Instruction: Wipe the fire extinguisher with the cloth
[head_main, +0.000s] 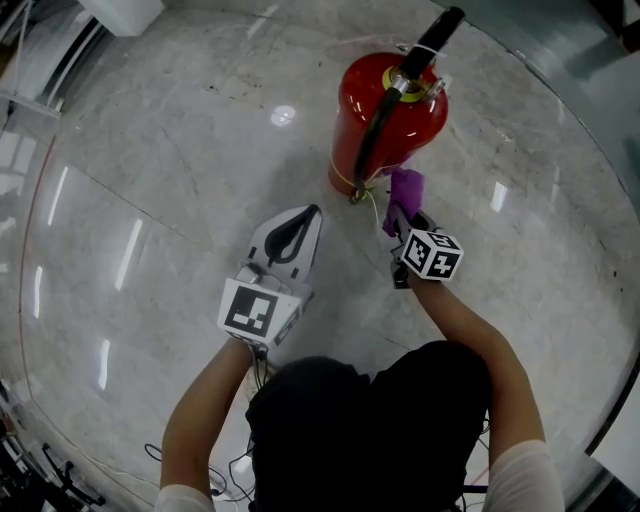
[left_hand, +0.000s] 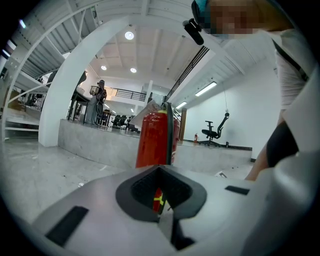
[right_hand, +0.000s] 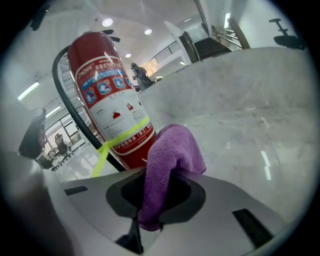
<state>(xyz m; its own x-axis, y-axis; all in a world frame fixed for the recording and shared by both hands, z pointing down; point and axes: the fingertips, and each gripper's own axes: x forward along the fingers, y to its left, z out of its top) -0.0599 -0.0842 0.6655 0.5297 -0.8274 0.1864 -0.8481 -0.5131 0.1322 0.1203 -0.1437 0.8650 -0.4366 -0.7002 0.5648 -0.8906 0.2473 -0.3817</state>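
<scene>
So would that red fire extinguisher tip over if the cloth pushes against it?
Probably not easily: the fire extinguisher stands upright on the floor as a broad cylinder, so it is likely heavy. A hard shove near its top might tip it, and on its side it could roll.

A black office chair (left_hand: 215, 131) and a white arch (left_hand: 57, 100) stand far across the glossy marble floor (head_main: 150, 200).

One fire extinguisher (head_main: 422, 122), one cloth (head_main: 405, 188).
</scene>
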